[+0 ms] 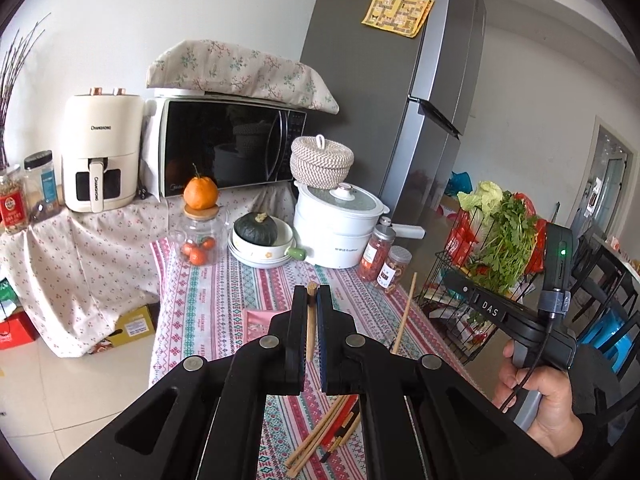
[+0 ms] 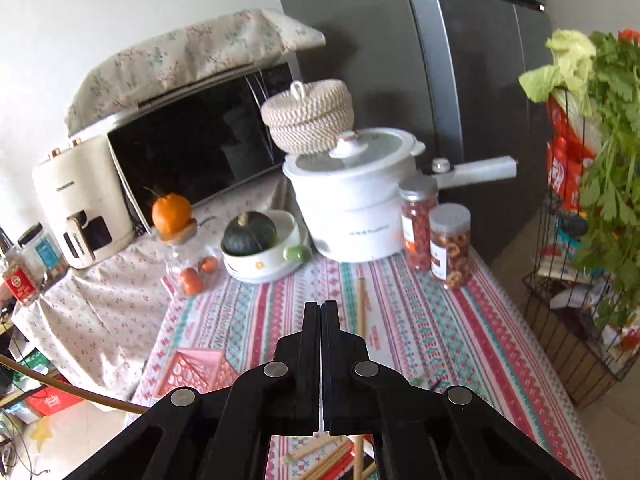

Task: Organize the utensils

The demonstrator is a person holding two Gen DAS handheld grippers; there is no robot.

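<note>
My left gripper (image 1: 311, 294) is shut on a wooden chopstick (image 1: 310, 322), held upright between its fingers above the patterned tablecloth. My right gripper (image 2: 321, 306) is shut on another wooden chopstick (image 2: 361, 312), which sticks up just right of its fingers; the same chopstick (image 1: 405, 314) shows in the left wrist view. A loose pile of wooden and red chopsticks (image 1: 322, 436) lies on the cloth under the grippers, and also shows in the right wrist view (image 2: 324, 458). A pink slotted basket (image 2: 192, 372) sits on the table at the left.
At the back stand a white pot (image 1: 338, 224), a bowl with a green squash (image 1: 260, 236), a glass jar with an orange on top (image 1: 199, 236), two snack jars (image 2: 436, 236), a microwave (image 1: 224, 148). A wire basket of greens (image 1: 492, 264) stands right of the table.
</note>
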